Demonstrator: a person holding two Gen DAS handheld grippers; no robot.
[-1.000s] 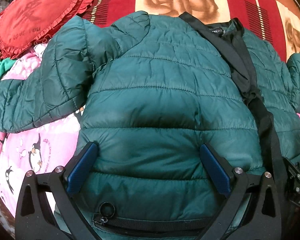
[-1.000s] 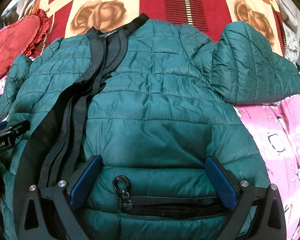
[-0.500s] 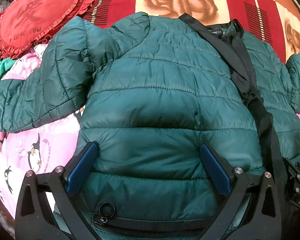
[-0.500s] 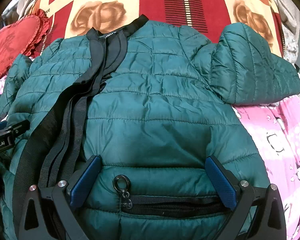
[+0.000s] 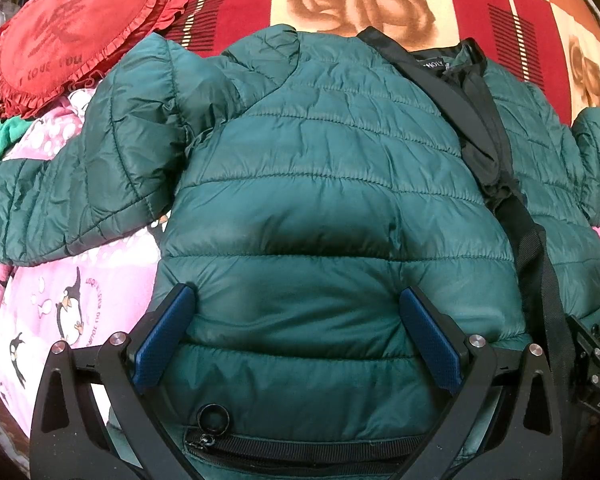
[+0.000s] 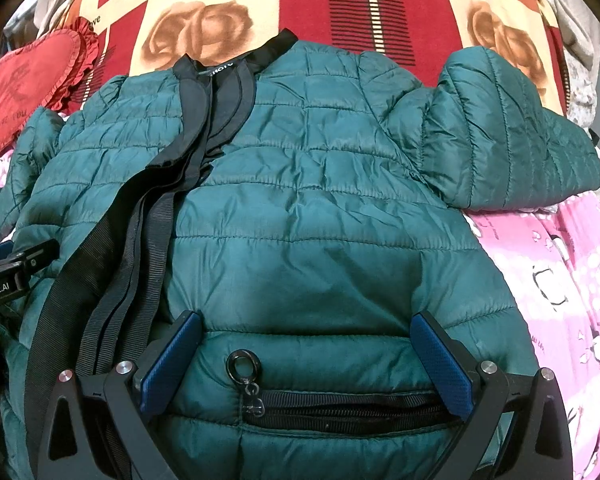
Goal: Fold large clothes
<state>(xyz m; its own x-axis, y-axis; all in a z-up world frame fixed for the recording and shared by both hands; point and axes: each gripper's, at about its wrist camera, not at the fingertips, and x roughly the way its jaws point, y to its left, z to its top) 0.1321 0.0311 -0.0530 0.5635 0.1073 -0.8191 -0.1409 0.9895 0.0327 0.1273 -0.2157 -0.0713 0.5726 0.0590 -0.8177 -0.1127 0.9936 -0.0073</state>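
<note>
Across a bed, over the pink penguin-print sheet (image 5: 72,280) and the red-and-cream rose blanket (image 6: 320,12): green quilted jacket (image 5: 320,184), spread front-up, collar toward the blanket, black trim strips (image 6: 140,240) running down its open middle. Left sleeve (image 5: 80,184) flung outward over the pink sheet; right sleeve (image 6: 500,144) bent outward over the edge where blanket meets sheet. Near the lower hem, left tongs (image 5: 296,336) released, blue pads (image 5: 164,336) spread wide on either side of a puffed panel, just above a zipped pocket (image 5: 300,444) with a ring pull (image 5: 214,418). Right tongs (image 6: 306,356) likewise released, wide apart over the other front panel, straddling the second pocket zipper (image 6: 352,404) and its ring pull (image 6: 242,364). Nothing gripped by either; whether pads touch fabric, cannot tell. Beyond the left shoulder, red heart-shaped frilled cushion (image 5: 72,36) on the blanket.
</note>
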